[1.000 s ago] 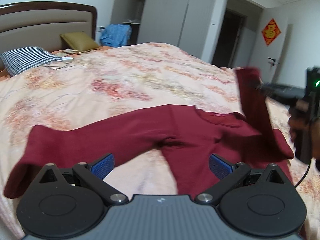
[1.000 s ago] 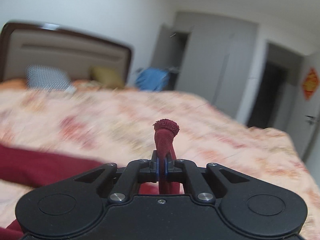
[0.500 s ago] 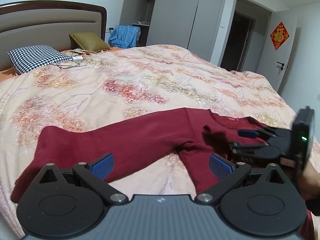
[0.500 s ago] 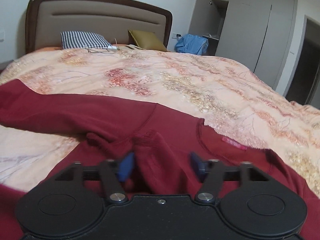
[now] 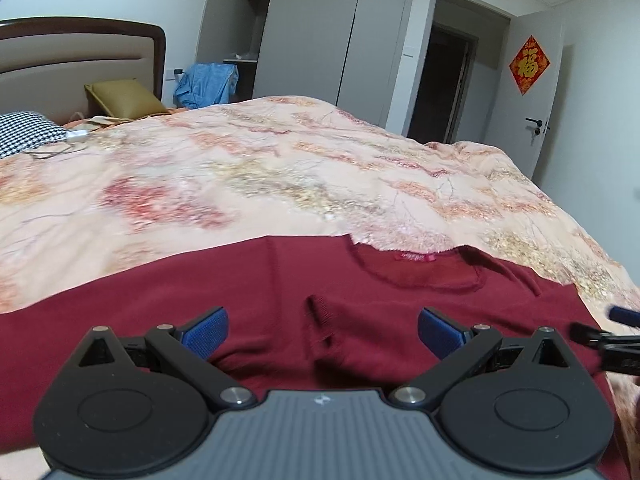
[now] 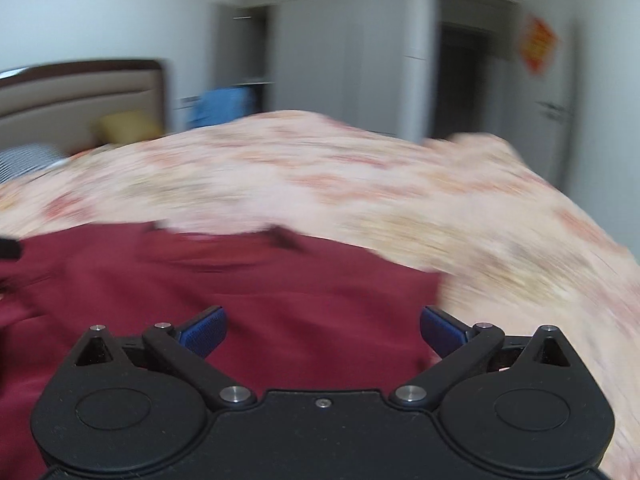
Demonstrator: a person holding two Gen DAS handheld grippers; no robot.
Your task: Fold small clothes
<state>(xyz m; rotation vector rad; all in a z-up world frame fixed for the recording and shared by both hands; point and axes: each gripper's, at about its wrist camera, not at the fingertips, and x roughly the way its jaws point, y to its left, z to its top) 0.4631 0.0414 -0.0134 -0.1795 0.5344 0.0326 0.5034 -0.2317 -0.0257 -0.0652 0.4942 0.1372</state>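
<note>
I am holding my left gripper [image 5: 322, 332] with its jaws spread wide, nothing between the blue pads [image 5: 206, 332], hanging just above the dark red sweater [image 5: 248, 292]. My right gripper [image 6: 322, 330] is likewise gaping with nothing in it, hovering over the same garment; its view is smearing with blur, so I am reading little detail there. The sweater is lying spread on the bed's floral quilt [image 5: 280, 176], with one sleeve cuff [image 5: 320, 322] folded in across the chest, resting between my left pads. Beyond it I am seeing the neckline with its red label [image 5: 414, 257], facing the far side of the bed. At the right edge of the left view, the tip of the other gripper is poking in beside the sweater's shoulder. Farther off, a houndstooth pillow [image 5: 28, 132] and an olive cushion [image 5: 122, 98] are sitting by the headboard [image 5: 80, 56], with blue clothing [image 5: 208, 84] near the wardrobe [image 5: 320, 32].
</note>
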